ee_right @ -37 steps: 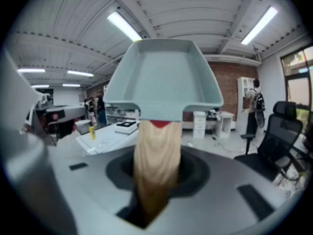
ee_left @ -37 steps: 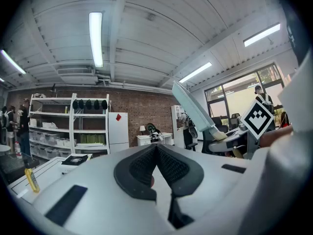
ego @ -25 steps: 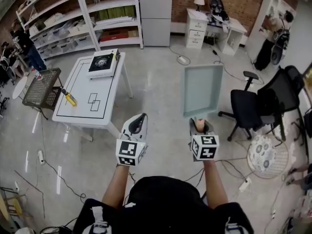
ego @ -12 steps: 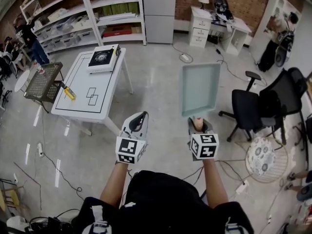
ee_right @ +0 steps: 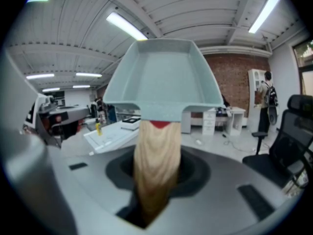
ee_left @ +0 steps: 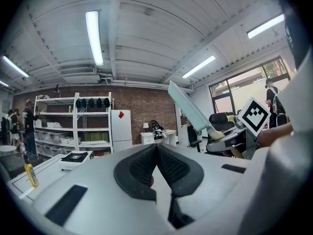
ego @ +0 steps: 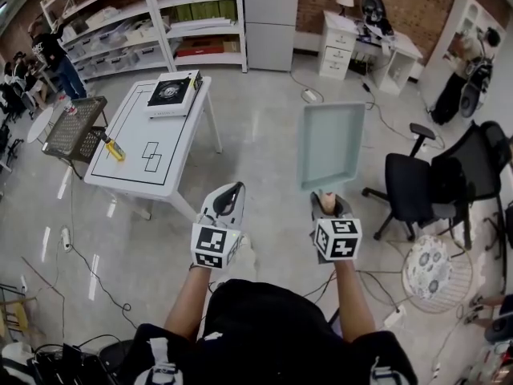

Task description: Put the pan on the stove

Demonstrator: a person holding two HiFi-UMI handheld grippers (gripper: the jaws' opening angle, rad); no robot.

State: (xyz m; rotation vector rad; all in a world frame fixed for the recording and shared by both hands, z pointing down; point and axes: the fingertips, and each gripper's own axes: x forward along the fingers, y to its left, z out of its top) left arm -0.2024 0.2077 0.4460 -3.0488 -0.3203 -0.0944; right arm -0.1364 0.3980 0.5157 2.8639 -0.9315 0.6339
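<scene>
A person carries a pale green rectangular pan [ego: 330, 147] by its wooden handle [ee_right: 155, 165], which is clamped in the right gripper [ego: 325, 205]. The pan's long axis runs straight ahead from that gripper, handle pointing back into the jaws. Its far end is raised and its hollow side is turned back toward the carrier. It hangs in the air above the grey floor [ego: 256, 143], touching nothing but the gripper.

The left gripper [ego: 227, 201], level with the right one and just to its left, has its dark pads pressed together on nothing.

The portable gas stove [ego: 171, 95] sits well ahead and to the left of the left gripper, at the far end of a white table [ego: 136, 171], well apart from the pan. A yellow bottle [ego: 115, 151] stands on the table's left edge beside a wire basket [ego: 74, 127]. Right of the right gripper stands a black office chair [ego: 413, 187]; white shelving [ego: 152, 22] lines the brick wall beyond.
</scene>
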